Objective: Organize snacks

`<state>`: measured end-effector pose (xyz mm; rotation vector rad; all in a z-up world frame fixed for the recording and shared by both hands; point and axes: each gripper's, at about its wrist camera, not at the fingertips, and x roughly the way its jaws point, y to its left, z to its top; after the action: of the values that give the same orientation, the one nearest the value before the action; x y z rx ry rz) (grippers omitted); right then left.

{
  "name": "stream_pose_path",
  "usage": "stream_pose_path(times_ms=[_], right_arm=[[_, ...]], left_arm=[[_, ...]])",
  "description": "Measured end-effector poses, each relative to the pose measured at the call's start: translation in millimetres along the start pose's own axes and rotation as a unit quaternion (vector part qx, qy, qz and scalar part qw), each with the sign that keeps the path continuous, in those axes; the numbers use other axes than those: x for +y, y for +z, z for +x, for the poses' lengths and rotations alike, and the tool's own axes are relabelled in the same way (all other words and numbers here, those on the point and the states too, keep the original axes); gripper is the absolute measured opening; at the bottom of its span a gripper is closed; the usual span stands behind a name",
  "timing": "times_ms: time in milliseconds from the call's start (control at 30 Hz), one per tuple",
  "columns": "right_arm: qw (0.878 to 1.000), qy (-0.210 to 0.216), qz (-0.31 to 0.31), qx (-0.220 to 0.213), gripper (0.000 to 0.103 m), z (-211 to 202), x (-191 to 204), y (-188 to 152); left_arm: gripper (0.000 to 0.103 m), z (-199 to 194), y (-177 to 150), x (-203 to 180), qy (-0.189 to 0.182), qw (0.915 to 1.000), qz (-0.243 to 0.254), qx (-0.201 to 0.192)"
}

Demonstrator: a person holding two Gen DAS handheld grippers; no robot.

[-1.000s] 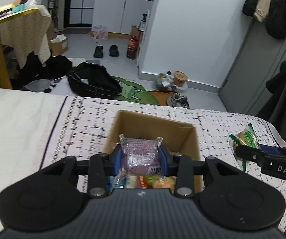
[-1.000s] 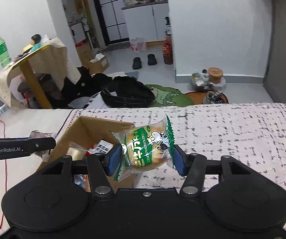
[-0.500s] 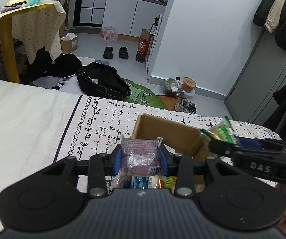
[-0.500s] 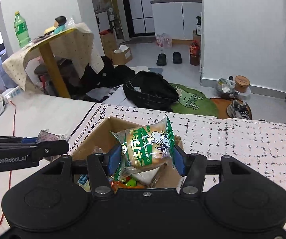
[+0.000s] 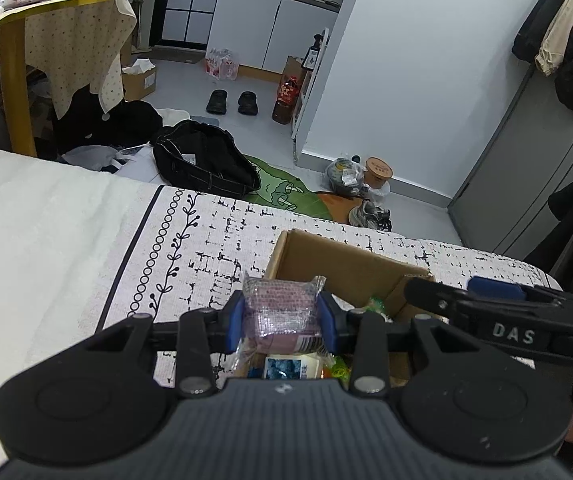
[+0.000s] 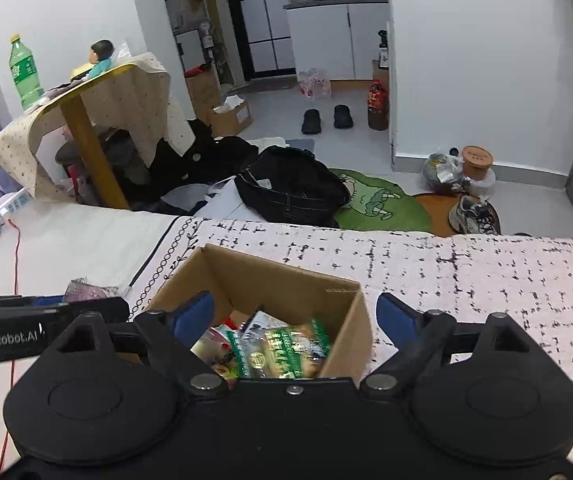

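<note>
Left wrist view: the left gripper (image 5: 282, 318) pinches a pink wrapped snack (image 5: 280, 310) between its blue pads, jaws narrow, just above the near left corner of the cardboard box (image 5: 346, 258). The right gripper (image 5: 426, 292) reaches over the box's right wall.

Right wrist view: the right gripper (image 6: 296, 316) is opening, jaws wide with nothing between the pads. Below it a green snack packet (image 6: 286, 350), blurred and perhaps falling, lies inside the box (image 6: 286, 280) among other packets.
</note>
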<state>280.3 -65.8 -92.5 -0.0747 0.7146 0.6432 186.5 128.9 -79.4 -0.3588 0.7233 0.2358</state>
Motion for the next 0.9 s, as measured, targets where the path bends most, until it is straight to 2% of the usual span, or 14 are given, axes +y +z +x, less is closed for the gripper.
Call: stream_pose_path(times_ms=[200, 500, 900], right_arm=[[0.999, -0.011, 0.036, 0.005, 0.092, -7, -17, -7], [0.998, -0.029, 0.049, 0.007, 0.094, -23, -34, -20], [0.997, -0.032, 0.073, 0.005, 0.096, -36, -53, -25]], left_arm=[[0.038, 7, 9, -7, -0.007, 1.0000, 0.005, 0.001], [0.042, 19, 23, -24, -0.012, 0.9998, 0.000, -0.017], [0.047, 8, 7, -22, -0.014, 0.9997, -0.017, 0.007]])
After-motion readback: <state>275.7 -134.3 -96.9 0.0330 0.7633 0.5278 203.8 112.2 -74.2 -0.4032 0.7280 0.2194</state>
